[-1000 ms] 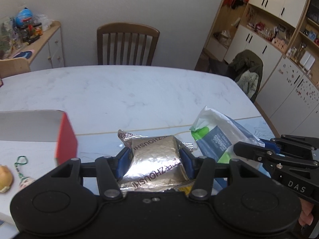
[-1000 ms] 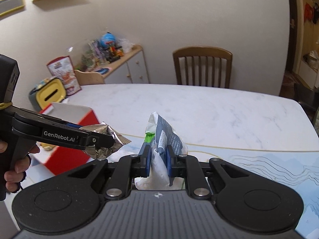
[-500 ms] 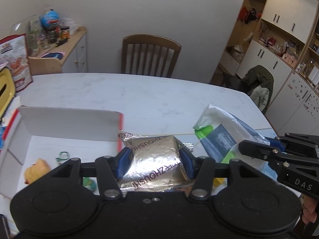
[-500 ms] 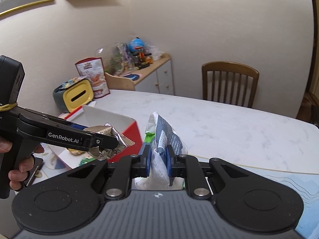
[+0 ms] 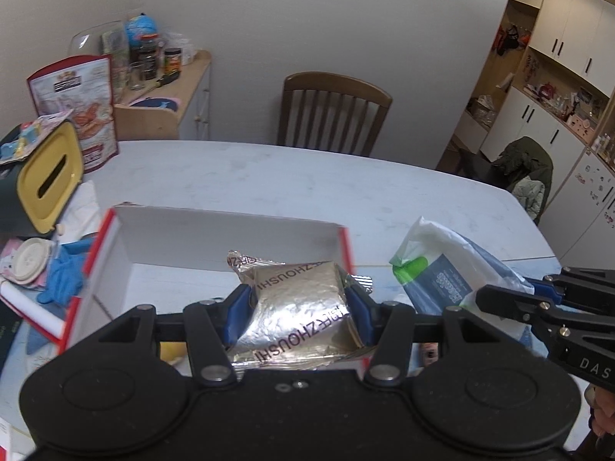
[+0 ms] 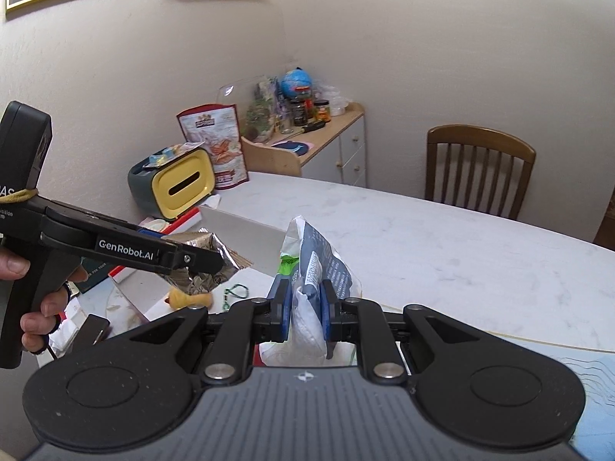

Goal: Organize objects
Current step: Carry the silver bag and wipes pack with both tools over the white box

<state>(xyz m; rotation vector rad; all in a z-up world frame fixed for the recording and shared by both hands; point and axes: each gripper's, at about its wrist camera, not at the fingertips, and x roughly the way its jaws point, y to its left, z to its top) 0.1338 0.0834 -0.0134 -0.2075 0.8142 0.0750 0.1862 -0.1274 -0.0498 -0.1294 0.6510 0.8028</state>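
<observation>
Two packets are riding in my tongs at once, one to each hand, and the step in hand, as I judge it, is carrying both over the open red-and-white box (image 5: 230,230) and setting them inside; my left gripper (image 5: 296,307) is clamped on the silver foil packet (image 5: 300,307), its blue pads pressing the packet's two sides, while my right gripper (image 6: 303,307) is pinched nearly closed on the white, blue and green plastic pouch (image 6: 319,265), squeezing a thin fold of it; to do this well I am thinking the foil packet should go down first, since it is hanging above the box's near right corner, close to the red right wall, and wants shifting a little towards the middle so it is not catching the rim; I should be lowering before letting go, because a light puffed packet is likely to bounce or slide; the pouch is hanging just outside the box to the right, over the marble table (image 5: 346,180), so it needs bringing across the wall; the foil packet is looking crinkled and shiny, with dark lettering and a crimped end pointing away from me; the pouch is looking soft and floppy, its upper end standing above the pads; a small yellow toy (image 6: 188,299) and a green keychain loop (image 6: 234,292) are lying in the box, so I am aiming for the bare floor beside them
</observation>
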